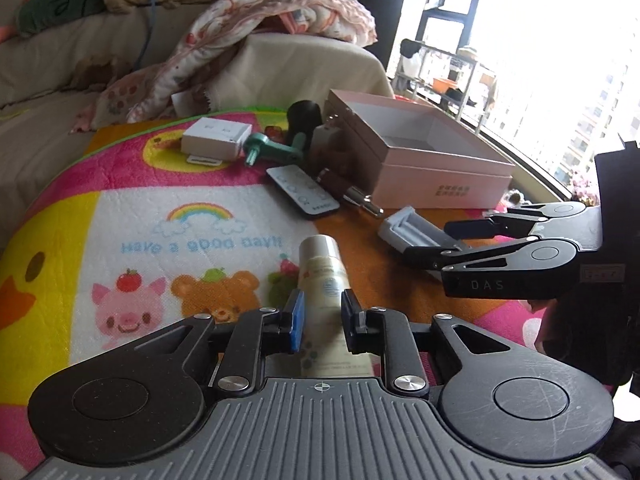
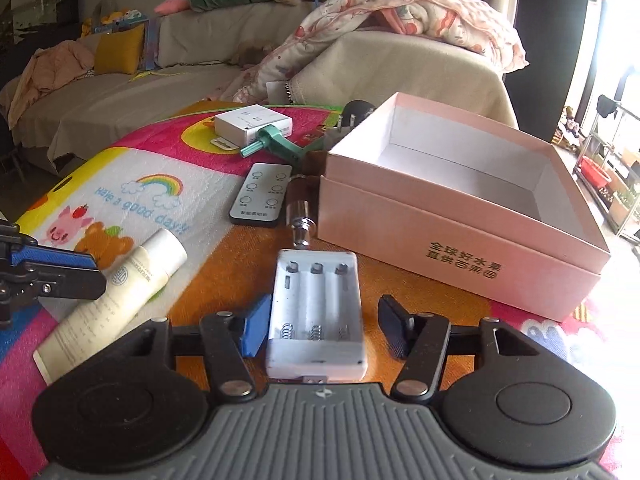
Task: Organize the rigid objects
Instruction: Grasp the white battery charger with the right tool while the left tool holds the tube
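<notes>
Battery holder [image 2: 316,316] lies on the cartoon mat [image 2: 120,200] between the wide-spread fingers of the right gripper [image 2: 324,330], untouched. Left gripper [image 1: 320,320] straddles the cream tube [image 1: 326,280], jaws narrow, contact unclear. Beyond: remote [image 2: 262,194], open pink box [image 2: 460,208].

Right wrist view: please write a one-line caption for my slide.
Open right gripper straddles a white battery holder lying before the empty pink box on a cartoon mat.
</notes>
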Demonstrator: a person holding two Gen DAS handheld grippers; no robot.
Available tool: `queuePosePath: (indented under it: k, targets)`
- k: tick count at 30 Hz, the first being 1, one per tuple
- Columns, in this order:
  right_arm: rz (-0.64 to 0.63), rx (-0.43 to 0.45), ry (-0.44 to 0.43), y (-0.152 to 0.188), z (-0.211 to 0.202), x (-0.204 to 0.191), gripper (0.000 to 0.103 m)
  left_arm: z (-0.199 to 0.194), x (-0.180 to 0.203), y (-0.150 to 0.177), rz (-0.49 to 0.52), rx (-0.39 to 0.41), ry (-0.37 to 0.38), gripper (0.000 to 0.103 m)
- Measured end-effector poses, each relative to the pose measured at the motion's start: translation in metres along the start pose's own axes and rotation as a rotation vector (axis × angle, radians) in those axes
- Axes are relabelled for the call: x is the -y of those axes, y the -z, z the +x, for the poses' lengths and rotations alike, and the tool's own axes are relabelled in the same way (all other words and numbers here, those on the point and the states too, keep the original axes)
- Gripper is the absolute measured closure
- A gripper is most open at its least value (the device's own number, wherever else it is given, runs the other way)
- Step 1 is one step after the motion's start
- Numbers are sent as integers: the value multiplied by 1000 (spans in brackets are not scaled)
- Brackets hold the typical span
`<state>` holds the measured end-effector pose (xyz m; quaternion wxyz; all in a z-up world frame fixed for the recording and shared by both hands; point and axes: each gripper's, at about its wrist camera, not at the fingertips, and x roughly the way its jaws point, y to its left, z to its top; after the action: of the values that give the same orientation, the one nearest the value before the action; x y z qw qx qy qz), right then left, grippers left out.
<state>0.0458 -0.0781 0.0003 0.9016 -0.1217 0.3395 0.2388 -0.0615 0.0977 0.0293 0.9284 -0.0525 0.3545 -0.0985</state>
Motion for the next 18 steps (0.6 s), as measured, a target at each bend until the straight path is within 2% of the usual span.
queuePosePath:
  k: [3,5,7,9,11,13,16,18]
  targets:
    - [19,6,-8,5,-5,7,44,8,12,3,32,-26,-1,55]
    - [29,9,-15,5,-4,9,43,17,20,5,68,-64,-27,53]
    - [29,13,-18,2,-1,9,43,19,29,7,109,-49,-64,53]
    - [17,16,-31,-3,5,6,43,22,32,6,101,-41,-78,53]
    - [0,16,-38,-7,11,2,44,24,33,6,98,-22,-90,59]
    - [-41,13,-42,-10,10,-2,53,23,35,10,119,6,-100,76]
    - [-92,28,-38,-4,-4,-2,55,20,43,17,175,37,-100,78]
    - [-86,31,-57,2,-18,6,56,17,48,17,189,44,-62,78]
